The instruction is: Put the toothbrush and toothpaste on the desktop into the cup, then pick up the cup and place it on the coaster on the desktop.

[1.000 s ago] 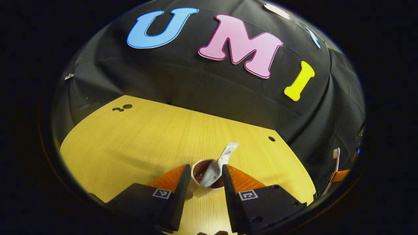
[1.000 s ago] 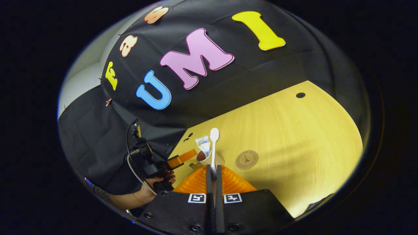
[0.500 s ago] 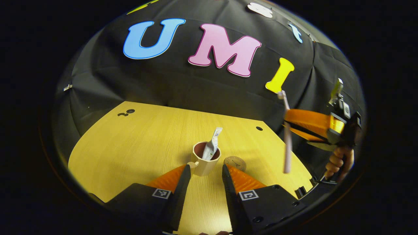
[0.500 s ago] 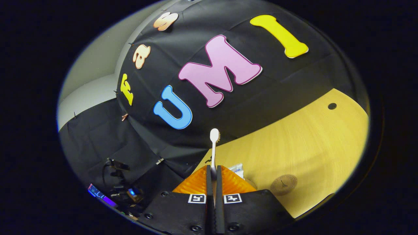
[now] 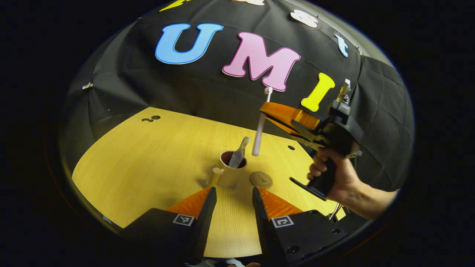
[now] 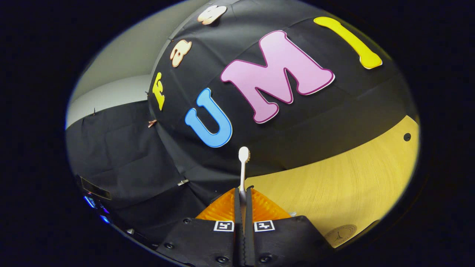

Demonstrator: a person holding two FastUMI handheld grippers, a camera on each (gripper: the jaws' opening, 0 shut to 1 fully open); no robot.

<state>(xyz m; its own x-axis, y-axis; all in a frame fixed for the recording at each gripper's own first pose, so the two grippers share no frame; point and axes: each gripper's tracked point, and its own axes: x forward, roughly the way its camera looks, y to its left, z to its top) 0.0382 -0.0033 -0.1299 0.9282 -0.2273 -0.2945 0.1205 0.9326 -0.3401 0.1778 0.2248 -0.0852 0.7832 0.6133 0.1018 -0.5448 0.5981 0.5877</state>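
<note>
Both fingers of the right gripper clamp the toothbrush; the left gripper is released, the cup just ahead.

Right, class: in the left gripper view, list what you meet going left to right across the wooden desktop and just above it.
Beige cup holding the pale toothpaste tube → white toothbrush hanging in the air → round brown coaster → hand gripping the right gripper.
</note>
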